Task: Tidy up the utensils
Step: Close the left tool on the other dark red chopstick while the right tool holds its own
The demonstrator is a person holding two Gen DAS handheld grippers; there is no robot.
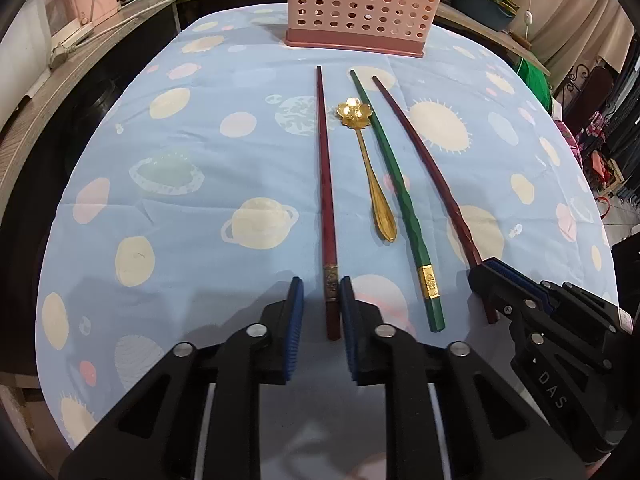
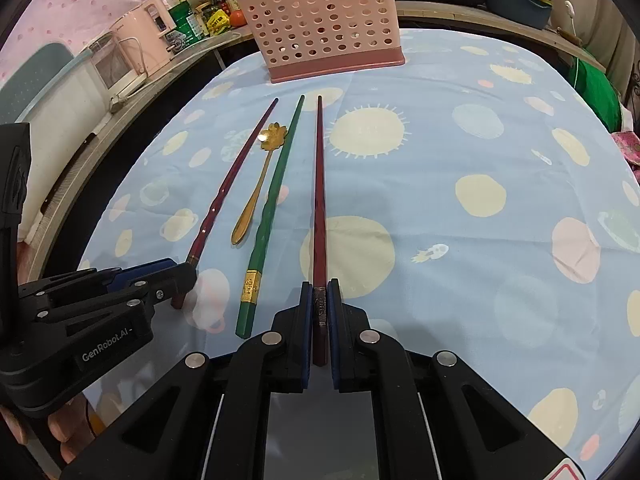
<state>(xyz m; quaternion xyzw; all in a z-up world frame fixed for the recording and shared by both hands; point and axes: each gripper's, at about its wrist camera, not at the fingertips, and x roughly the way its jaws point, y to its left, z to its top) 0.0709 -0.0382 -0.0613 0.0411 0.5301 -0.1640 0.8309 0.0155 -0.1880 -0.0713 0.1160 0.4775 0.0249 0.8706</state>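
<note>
Basket (image 1: 360,4) top cropped (contents unseen).

We note both wrist cameras looking steeply down, close over the blue planet-print tablecloth (image 1: 200,152); both views share the pink perforated plastic basket (image 2: 320,24).

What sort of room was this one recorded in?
Most likely a home kitchen or dining corner: a pink appliance and food packets on a side counter, with a table under a planet-print tablecloth.
</note>
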